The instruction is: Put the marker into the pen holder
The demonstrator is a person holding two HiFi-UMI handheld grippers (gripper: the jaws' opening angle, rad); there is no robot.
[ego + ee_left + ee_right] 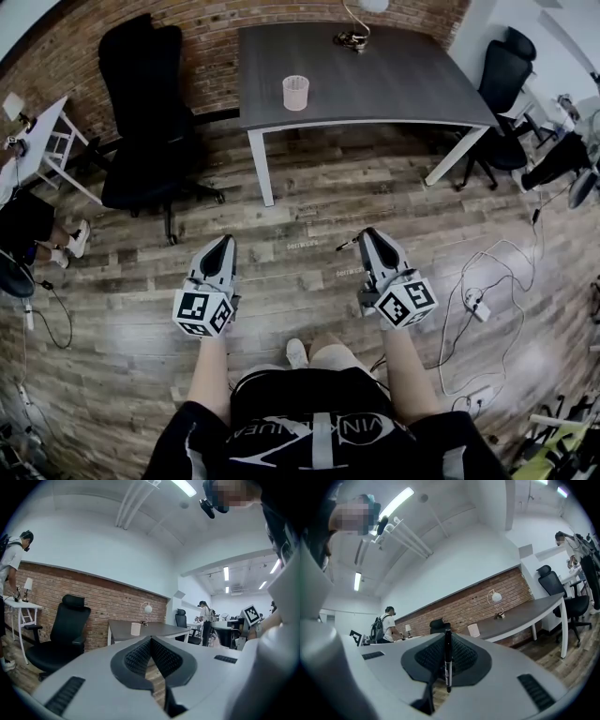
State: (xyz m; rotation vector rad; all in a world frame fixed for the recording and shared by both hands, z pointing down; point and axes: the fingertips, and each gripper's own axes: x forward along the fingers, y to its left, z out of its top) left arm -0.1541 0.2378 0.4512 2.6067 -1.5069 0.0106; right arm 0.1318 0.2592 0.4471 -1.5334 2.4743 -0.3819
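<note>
The right hand-held gripper (pixel 446 637) pinches a black marker (pixel 448 663) between its ribbed pads. In the right gripper view the marker stands upright across the jaws, its ends showing above and below the pads. In the head view the marker (pixel 348 245) pokes out sideways from near the tip of that hand-held gripper (pixel 370 234), over the wooden floor (pixel 300 281). The left hand-held gripper (pixel 151 640) has its jaws pressed together at the tips with nothing between them. In the head view it (pixel 225 242) sits beside the right one, and both point level towards the surface (pixel 403 84). That dark grey surface stands well apart from both, against a brick wall (pixel 216 56). The pale pen holder (pixel 295 92) stands upright near the front edge of the surface and shows beyond the jaws in both gripper views (pixel 135 629) (pixel 474 630). A desk lamp (pixel 354 36) stands at the far edge. A black office chair (pixel 145 122) stands left of the surface.
</note>
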